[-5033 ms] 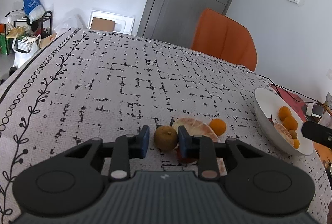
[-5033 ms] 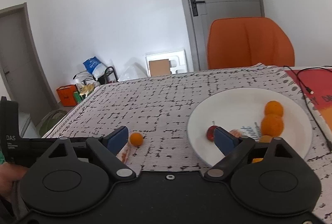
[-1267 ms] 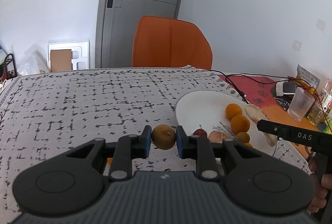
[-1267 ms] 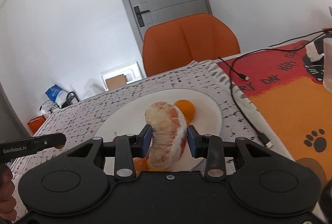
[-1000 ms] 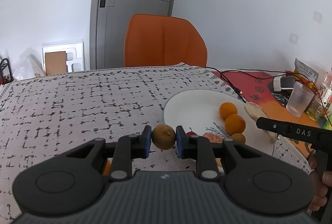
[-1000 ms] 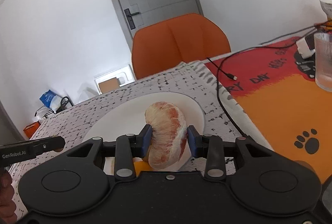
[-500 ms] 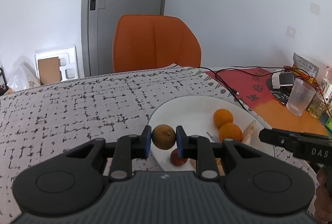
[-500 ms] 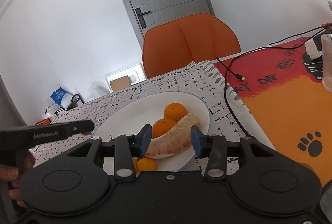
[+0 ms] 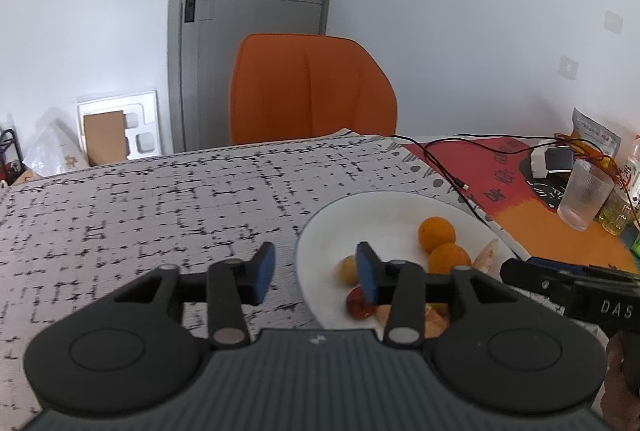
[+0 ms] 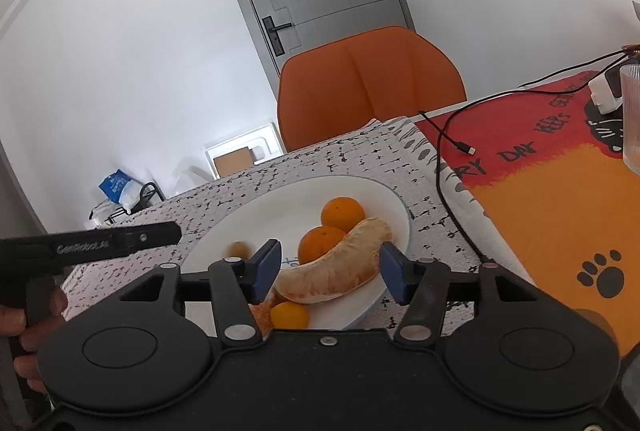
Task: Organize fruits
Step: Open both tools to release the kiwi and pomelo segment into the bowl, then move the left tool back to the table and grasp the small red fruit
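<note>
While both sets of jaws stand spread and empty, the left gripper (image 9: 316, 273) and right gripper (image 10: 328, 273) hover over the round white ceramic plate (image 10: 384, 199), which holds the fruit: two small round oranges (image 10: 343, 213), a curved peeled pomelo segment (image 10: 340, 271) and a small brown-yellow round fruit (image 9: 347, 270). The segment looks soft and tearable; I would pinch it gently across its thick middle.

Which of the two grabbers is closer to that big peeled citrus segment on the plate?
Right. The right gripper hangs open directly over the peeled segment; the left gripper, also open, sits at the plate's opposite edge.
</note>
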Demonstrator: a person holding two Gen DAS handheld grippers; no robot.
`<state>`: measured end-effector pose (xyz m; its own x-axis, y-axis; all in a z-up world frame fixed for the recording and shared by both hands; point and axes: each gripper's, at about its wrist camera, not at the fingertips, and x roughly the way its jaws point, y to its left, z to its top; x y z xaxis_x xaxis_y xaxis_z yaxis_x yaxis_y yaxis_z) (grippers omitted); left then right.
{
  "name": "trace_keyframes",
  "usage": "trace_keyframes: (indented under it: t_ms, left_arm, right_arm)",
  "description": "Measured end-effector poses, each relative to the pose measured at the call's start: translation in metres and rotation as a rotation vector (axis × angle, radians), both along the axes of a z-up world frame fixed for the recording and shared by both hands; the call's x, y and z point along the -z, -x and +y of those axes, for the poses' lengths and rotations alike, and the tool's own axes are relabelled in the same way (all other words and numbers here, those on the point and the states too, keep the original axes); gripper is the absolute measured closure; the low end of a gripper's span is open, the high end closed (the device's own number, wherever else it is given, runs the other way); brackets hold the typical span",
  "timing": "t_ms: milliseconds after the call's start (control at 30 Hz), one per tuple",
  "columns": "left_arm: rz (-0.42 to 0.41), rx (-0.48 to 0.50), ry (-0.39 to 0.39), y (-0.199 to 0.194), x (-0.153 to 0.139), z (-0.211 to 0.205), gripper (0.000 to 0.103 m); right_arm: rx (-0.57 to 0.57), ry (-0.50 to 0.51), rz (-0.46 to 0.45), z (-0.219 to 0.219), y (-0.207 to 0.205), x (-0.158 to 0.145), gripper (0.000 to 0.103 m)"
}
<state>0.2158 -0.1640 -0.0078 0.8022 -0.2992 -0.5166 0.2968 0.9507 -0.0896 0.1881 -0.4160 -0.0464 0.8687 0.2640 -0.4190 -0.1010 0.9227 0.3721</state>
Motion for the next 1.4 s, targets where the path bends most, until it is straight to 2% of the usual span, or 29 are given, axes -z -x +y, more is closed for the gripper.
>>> trace_keyframes:
  t_ms: [200, 267, 333, 400, 633, 700, 733, 933, 1400]
  left_arm:
    - [-0.003, -0.068, -0.008, 0.011, -0.005, 0.029, 0.039]
    - [-0.012, -0.100, -0.007, 0.014, -0.008, 0.041, 0.037]
    - [-0.017, -0.126, -0.008, 0.017, -0.009, 0.050, 0.027]
    - [-0.028, -0.148, -0.012, 0.021, -0.011, 0.059, 0.022]
    - [-0.041, -0.199, -0.008, 0.031, -0.014, 0.083, 0.020]
    - [-0.046, -0.213, -0.003, 0.034, -0.015, 0.091, 0.020]
    - [-0.047, -0.218, -0.001, 0.035, -0.014, 0.095, 0.019]
    - [-0.045, -0.251, 0.011, 0.046, -0.010, 0.112, 0.014]
    - [0.013, -0.276, 0.026, 0.063, 0.021, 0.133, 0.012]
  right_arm:
    - [-0.023, 0.004, -0.022, 0.015, 0.000, -0.005, 0.035]
    - [-0.031, 0.005, -0.028, 0.019, 0.001, -0.006, 0.029]
    - [-0.032, 0.009, -0.032, 0.024, 0.002, -0.007, 0.025]
    - [-0.035, 0.010, -0.033, 0.029, 0.002, -0.008, 0.023]
    - [-0.045, 0.026, -0.049, 0.044, 0.007, -0.015, 0.012]
    - [-0.053, 0.032, -0.053, 0.049, 0.008, -0.017, 0.007]
    - [-0.054, 0.036, -0.053, 0.052, 0.007, -0.018, 0.001]
    - [-0.055, 0.063, -0.047, 0.068, 0.006, -0.020, 0.000]
    - [-0.094, 0.125, -0.018, 0.103, 0.003, -0.020, 0.000]
